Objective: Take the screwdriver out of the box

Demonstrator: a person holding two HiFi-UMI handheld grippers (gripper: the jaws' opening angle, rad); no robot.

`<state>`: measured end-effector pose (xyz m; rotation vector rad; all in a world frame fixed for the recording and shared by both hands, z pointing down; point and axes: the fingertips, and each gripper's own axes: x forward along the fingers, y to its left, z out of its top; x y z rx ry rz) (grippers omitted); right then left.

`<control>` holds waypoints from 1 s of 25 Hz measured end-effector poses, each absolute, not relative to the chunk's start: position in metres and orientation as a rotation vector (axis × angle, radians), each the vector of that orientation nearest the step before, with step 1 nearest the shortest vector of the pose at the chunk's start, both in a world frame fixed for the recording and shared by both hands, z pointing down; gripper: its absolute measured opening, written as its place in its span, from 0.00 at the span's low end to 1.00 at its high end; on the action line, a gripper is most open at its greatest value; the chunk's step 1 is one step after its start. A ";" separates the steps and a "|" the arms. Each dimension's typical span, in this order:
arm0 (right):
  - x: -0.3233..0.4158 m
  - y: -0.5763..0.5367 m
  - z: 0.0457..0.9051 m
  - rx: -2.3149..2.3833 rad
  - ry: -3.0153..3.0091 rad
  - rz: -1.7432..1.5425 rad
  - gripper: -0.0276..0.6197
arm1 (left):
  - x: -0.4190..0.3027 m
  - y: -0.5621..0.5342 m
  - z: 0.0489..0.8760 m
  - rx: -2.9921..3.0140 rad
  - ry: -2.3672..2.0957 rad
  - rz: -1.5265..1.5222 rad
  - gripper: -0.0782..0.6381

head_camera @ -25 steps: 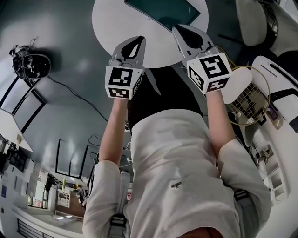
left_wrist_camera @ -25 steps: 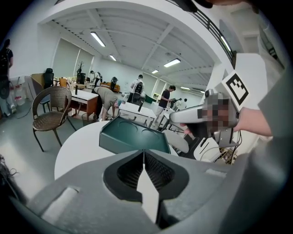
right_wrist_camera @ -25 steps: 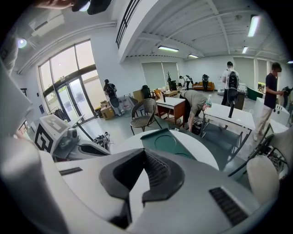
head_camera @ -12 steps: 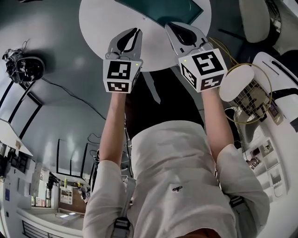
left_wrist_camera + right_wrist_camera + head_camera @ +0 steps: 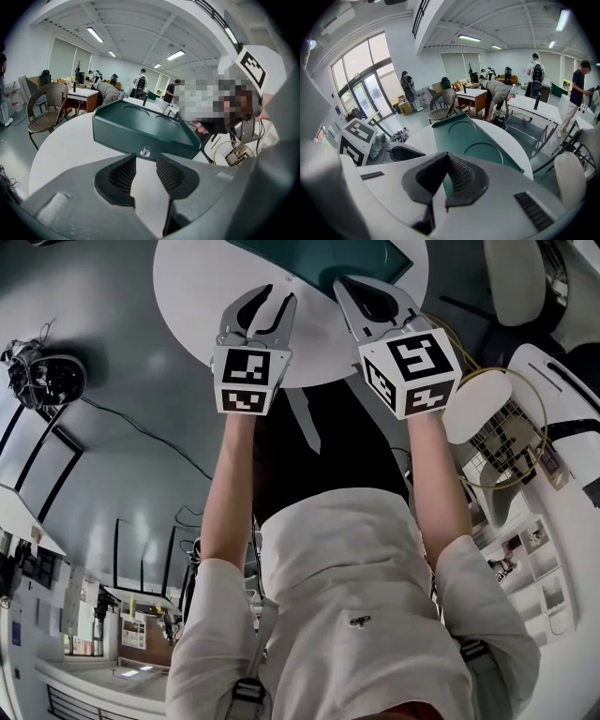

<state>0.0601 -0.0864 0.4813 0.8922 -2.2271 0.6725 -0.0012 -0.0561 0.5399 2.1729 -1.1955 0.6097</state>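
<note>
A dark green box (image 5: 140, 129) lies shut on the round white table (image 5: 61, 145), with a small clear knob (image 5: 145, 151) on its front wall. No screwdriver shows. My left gripper (image 5: 146, 161) hangs just in front of that knob; its jaws are opening and nothing is between them. In the head view the left gripper (image 5: 267, 298) and right gripper (image 5: 361, 287) sit side by side at the box's (image 5: 328, 257) near edge. The right gripper (image 5: 446, 161) is shut and empty, above the box's lid (image 5: 478, 140), which has two round recesses.
A wicker chair (image 5: 47, 105) stands left of the table, with desks and several people behind it. At the right of the head view are a white chair and a wire basket (image 5: 502, 442). A black bundle with a cable (image 5: 47, 381) lies on the floor at left.
Both grippers have sunk toward the table and come closer to the box. The left jaws, shut before, now stand apart.
</note>
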 end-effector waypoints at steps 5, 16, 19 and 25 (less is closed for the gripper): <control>0.062 -0.089 0.485 0.885 -2.213 0.673 0.05 | 0.007 -0.064 0.545 2.176 -1.188 0.625 0.30; 0.062 -0.088 0.501 0.889 -2.178 0.703 0.05 | 0.013 -0.076 0.556 2.206 -1.164 0.638 0.31; 0.061 -0.087 0.504 0.885 -2.170 0.710 0.05 | 0.016 -0.078 0.558 2.209 -1.157 0.643 0.31; 0.061 -0.085 0.511 0.879 -2.132 0.694 0.05 | 0.017 -0.078 0.557 2.215 -1.157 0.633 0.27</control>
